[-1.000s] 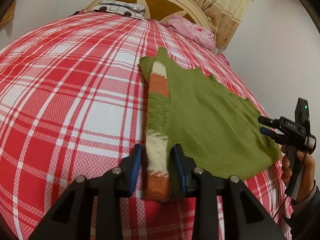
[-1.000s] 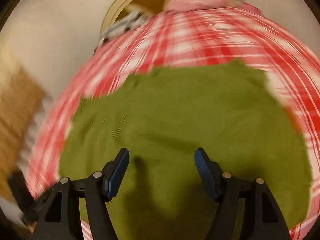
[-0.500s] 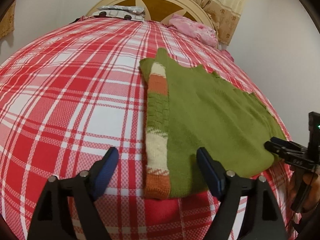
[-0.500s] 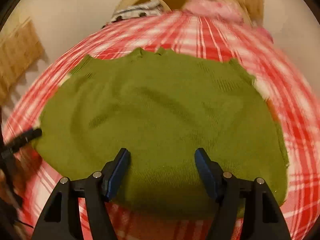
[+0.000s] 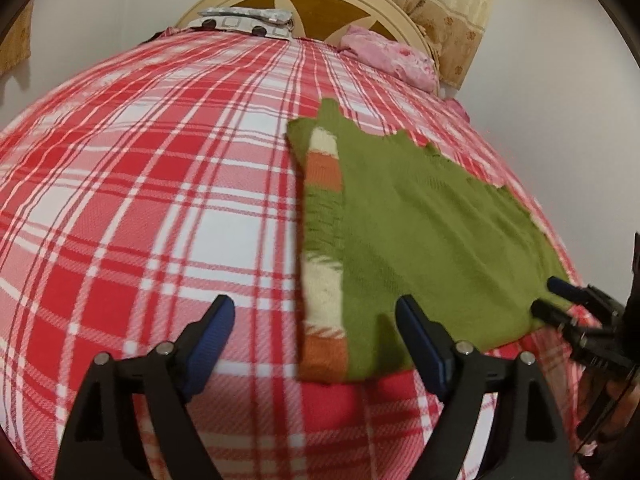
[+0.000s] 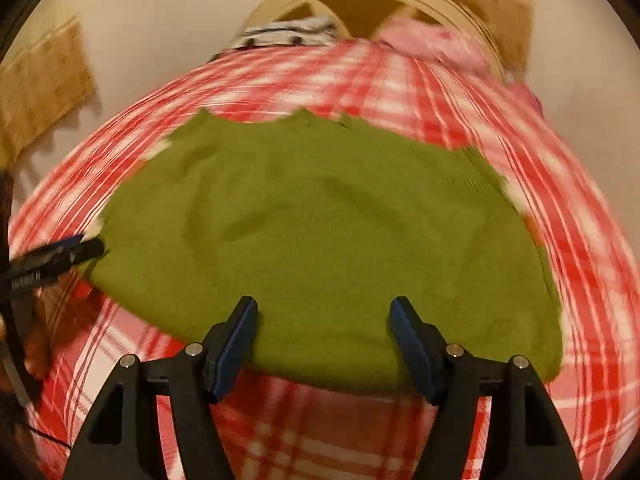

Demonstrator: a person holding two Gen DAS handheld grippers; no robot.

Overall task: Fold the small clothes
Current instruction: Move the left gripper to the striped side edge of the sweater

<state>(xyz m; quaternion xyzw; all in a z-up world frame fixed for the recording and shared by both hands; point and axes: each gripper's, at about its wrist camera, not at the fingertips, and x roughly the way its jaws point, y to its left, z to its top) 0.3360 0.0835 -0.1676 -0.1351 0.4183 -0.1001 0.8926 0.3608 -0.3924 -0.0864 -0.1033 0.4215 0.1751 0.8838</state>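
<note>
A green knitted sweater (image 5: 420, 232) lies flat on the bed, back side up, with its left side folded over into a cream, orange and green striped strip (image 5: 324, 208). My left gripper (image 5: 314, 308) hovers over the strip's near end. Its jaws are opening and stand wide on either side of the strip, pads off the knit. My right gripper (image 6: 324, 304) is open above the sweater's (image 6: 320, 232) near hem with nothing pinched. In the left wrist view the right gripper (image 5: 560, 300) shows at the sweater's near right corner. The left gripper's tip (image 6: 80, 246) shows at the right wrist view's left edge.
A red and white plaid cover (image 5: 160, 200) spreads over the bed. At the far end stand a cream headboard (image 5: 312, 0), a pink pillow (image 5: 388, 56) and a grey patterned bundle (image 5: 244, 22). A curtain (image 5: 448, 0) and a white wall close the right side.
My left gripper let go of the striped folded edge and its jaws spread wide. The right gripper rolled level and swept along the hem, ending at the sweater's near right corner.
</note>
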